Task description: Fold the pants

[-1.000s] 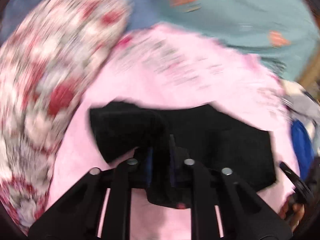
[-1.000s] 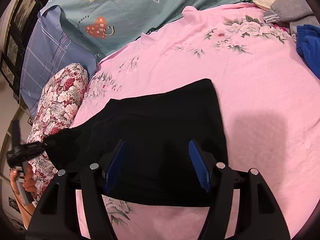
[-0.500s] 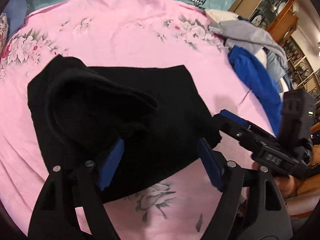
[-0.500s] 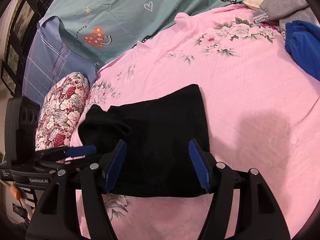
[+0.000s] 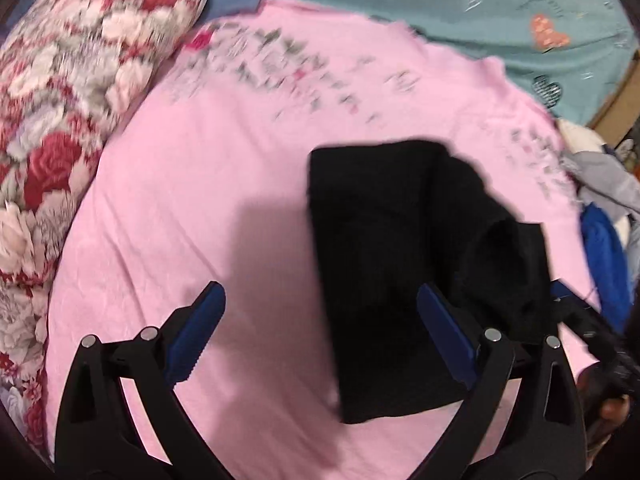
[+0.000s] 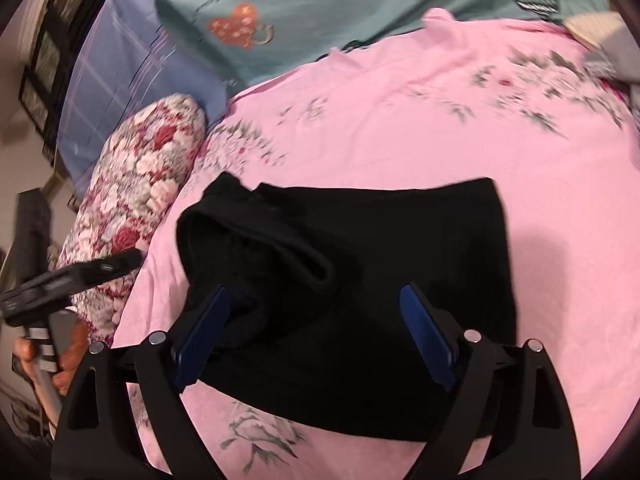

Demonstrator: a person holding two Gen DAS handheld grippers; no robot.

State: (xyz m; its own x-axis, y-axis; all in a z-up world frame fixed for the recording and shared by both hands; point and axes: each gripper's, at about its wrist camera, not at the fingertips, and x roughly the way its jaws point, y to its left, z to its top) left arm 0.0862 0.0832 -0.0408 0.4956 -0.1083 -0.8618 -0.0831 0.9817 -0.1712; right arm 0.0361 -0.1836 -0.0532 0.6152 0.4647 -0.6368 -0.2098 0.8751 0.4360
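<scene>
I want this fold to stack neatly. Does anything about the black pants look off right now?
Yes. The black pants lie mostly flat on the pink sheet, but their end nearest the floral pillow is a raised, rumpled roll rather than a flat layer. Both grippers have open jaws and hold nothing.

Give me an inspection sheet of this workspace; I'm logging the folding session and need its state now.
Surface: pink floral sheet over a bed.
Job's things: black pants lying folded on the sheet, one end bunched.
Clutter: blue garment and grey garment at the edge.
Grippers: left gripper open, holding nothing; right gripper open above the pants.
Cables: nothing seen.
Surroundings: floral bolster, teal bedding.
</scene>
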